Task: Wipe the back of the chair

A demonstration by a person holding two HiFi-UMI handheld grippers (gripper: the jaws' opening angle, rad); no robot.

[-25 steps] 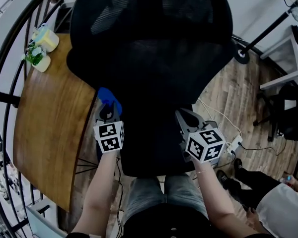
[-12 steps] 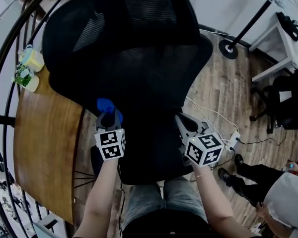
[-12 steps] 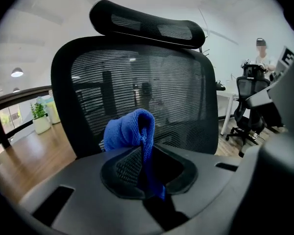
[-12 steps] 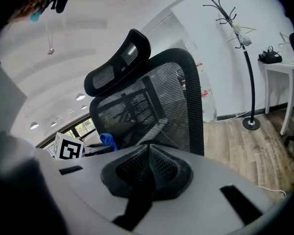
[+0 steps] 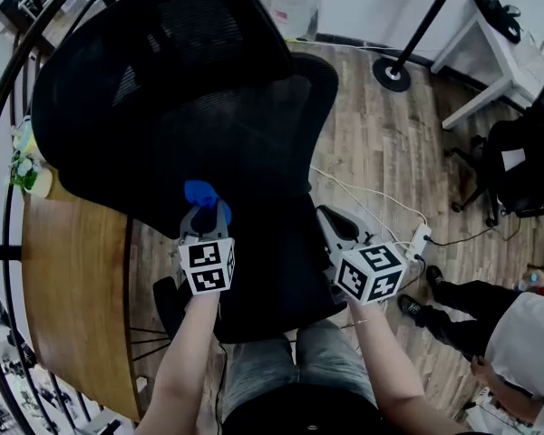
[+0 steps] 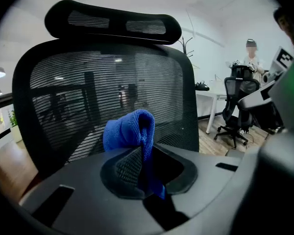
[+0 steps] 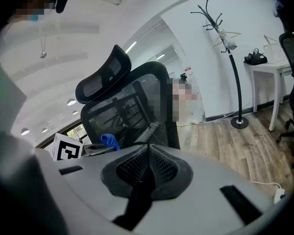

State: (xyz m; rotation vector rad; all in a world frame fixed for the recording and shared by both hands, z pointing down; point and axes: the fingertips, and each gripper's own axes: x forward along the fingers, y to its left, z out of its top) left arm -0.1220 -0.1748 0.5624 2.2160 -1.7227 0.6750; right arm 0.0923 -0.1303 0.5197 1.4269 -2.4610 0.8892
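table: wooden top [image 5: 68, 297] seen at far left of head view, tucked partly under the chair; a potted plant [image 5: 23, 166] is set at its far edge.
chair back: black mesh [image 5: 163, 125], filling the upper left and middle of head view; viewed from behind, upright, with the headrest [image 6: 112, 23] on top in left gripper view.
left gripper: [image 5: 204, 211] held up at the lower part of the chair back; jaws are clamped on a cloth.
cloth: blue, bunched [image 6: 130, 131], sticking up out of the pinch, with a tail hanging between the pads; pointed at the mesh and very near it, but contact cannot be confirmed from any view.
right gripper: [image 5: 331, 223] held beside the lower right edge of the chair back; jaws are pressed together with nothing between them; the chair is not being touched, as far as can be told.
floor right: a power strip [image 5: 418, 240] with cables is seen near the right gripper; a coat stand [image 5: 392, 73], a white desk [image 5: 499, 53] and a second chair [image 5: 521, 175] are well apart.
bystander: a seated person [image 5: 517, 352] is seen at lower right, clear of the work.
step: judged as the start of a wipe pass; the cloth is gripped and aimed low on the mesh, and most of the back is yet to be covered.
next move: the cloth would need to be pressed flat on the mesh and drawn across or upward; light pressure is called for, since the chair may roll or swivel, and steadying with the right gripper could be useful.
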